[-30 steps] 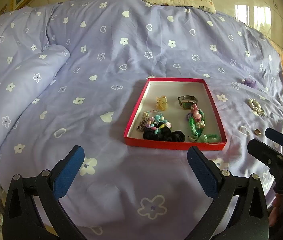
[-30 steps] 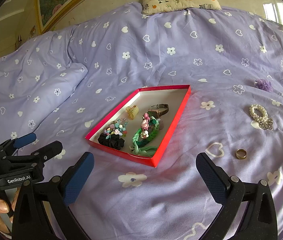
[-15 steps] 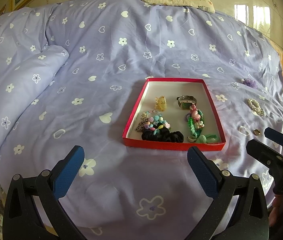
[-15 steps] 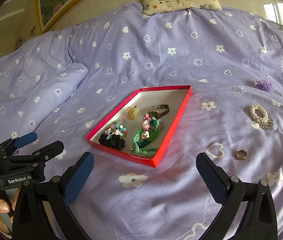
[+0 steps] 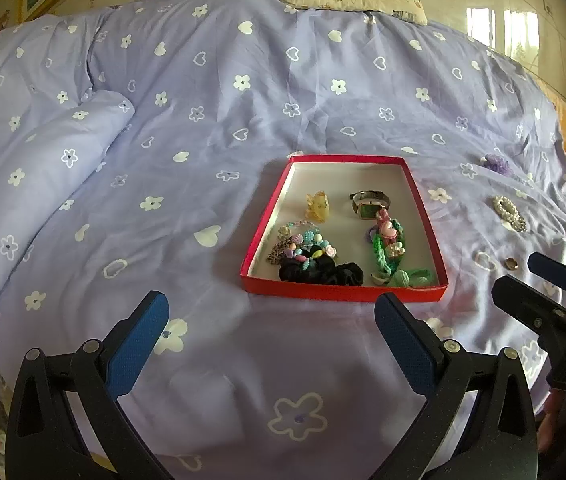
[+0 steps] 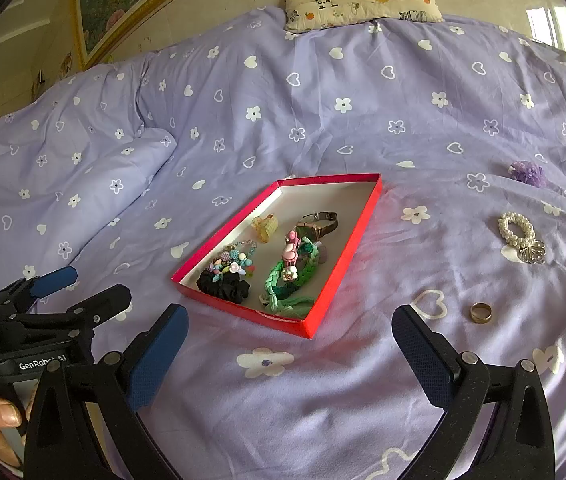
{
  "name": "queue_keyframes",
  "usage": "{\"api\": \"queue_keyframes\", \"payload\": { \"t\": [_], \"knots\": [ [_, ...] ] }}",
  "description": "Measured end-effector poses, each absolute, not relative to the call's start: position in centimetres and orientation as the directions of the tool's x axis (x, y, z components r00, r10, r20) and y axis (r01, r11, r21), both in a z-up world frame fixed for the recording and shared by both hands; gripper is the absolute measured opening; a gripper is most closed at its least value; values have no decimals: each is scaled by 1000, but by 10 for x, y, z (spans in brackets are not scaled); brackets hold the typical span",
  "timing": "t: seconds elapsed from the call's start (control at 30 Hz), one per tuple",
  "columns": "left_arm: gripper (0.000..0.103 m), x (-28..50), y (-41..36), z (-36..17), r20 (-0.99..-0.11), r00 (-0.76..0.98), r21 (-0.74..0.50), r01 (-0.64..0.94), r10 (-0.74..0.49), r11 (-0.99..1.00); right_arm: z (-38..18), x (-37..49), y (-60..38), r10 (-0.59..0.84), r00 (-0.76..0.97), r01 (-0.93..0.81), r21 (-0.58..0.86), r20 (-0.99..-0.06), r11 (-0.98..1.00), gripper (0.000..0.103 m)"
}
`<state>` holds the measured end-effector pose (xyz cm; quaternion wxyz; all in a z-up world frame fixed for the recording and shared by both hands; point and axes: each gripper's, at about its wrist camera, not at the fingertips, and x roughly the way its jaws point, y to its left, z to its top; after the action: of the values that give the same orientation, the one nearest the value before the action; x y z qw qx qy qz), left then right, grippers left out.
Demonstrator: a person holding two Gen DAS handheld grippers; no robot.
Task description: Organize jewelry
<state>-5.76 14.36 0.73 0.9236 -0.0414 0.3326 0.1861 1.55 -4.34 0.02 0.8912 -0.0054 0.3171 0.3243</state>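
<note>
Jewelry is lying partly inside the red box [image 6: 339, 268] and partly loose on the purple bedspread [image 6: 323, 92]. We are seeing a watch [image 6: 319, 224], a yellow hair clip [image 6: 266, 226], a beaded bracelet [image 6: 233, 262], a black scrunchie [image 6: 223, 288] and a green braided band [image 6: 287, 280] already in the box. To the right of the box, 3 pieces are waiting on the bedspread: a ring [image 6: 481, 312] nearest the box's front corner, a pearl bracelet [image 6: 521, 234] farther out, and a purple flower piece [image 6: 527, 173] farther back.

We are judging the sorting as well along, with those 3 pieces left to collect. We are holding both tongs low in front of the box: the left tongs [image 5: 271, 320] and the right tongs [image 6: 289, 334] are both spread wide and gripping nothing.

The ring is sitting just beyond and to the right of the right tongs' right finger, so we are treating it as the likely next pickup. That move is calling for swinging the right tongs away from the box, lowering over the ring, and closing carefully, since a small ring on soft cloth may sink or slip.
</note>
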Motion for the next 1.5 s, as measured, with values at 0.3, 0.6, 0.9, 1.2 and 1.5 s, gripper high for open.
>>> {"api": "queue_keyframes", "payload": {
  "t": [0.3,0.6,0.9,1.2,1.5],
  "knots": [
    [103,-56,142,7,-630,710,48,-370,316,928,2,16,-44,576,591,-581,197,-565,790,103],
    [103,-56,142,7,-630,709,49,-370,316,928,2,16,-44,576,591,-580,198,-565,790,103],
    [103,-55,142,7,-631,709,48,-370,315,928,2,17,-45,576,590,-579,200,-566,790,103],
    [103,-51,139,2,-645,702,35,-366,301,930,-2,21,-44,574,581,-580,201,-578,790,103],
    [103,-46,138,0,-647,702,41,-359,298,933,-7,25,-43,579,570,-582,211,-583,785,103]
  ]
}}
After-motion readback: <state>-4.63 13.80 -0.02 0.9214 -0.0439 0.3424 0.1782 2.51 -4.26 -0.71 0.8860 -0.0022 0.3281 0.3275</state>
